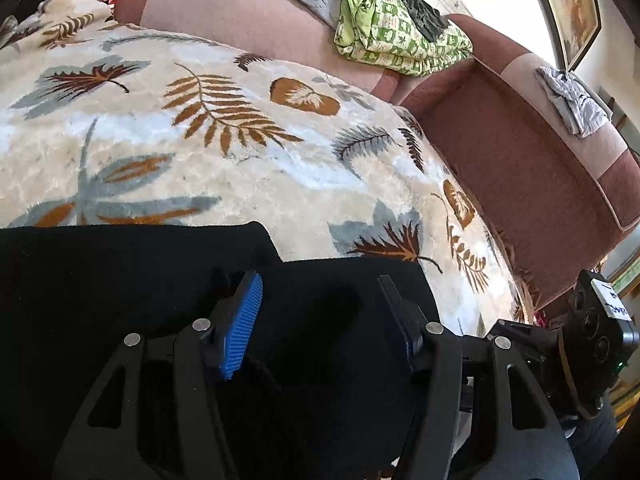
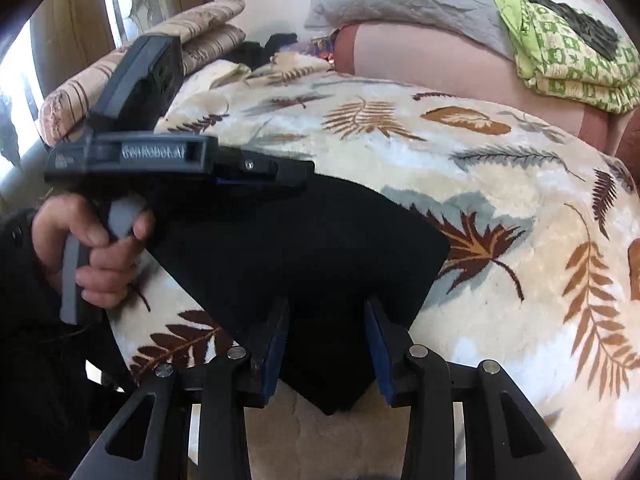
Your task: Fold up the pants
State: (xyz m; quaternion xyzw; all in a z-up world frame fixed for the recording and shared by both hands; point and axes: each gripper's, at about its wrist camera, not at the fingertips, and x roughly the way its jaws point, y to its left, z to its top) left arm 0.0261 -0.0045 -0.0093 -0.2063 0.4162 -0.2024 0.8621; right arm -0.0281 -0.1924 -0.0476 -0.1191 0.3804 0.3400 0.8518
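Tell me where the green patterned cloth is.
The green patterned cloth lies bunched on the pink sofa behind the leaf-print blanket, upper right in both wrist views.

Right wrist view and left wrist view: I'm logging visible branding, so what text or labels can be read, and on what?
"GenRobot.AI", roughly, slightly blurred: on the body of the left claw.
Blue print on a white label on the device at the right edge of the left wrist view: cut off, unreadable.
Small mark at that claw body's left end: too small to read.
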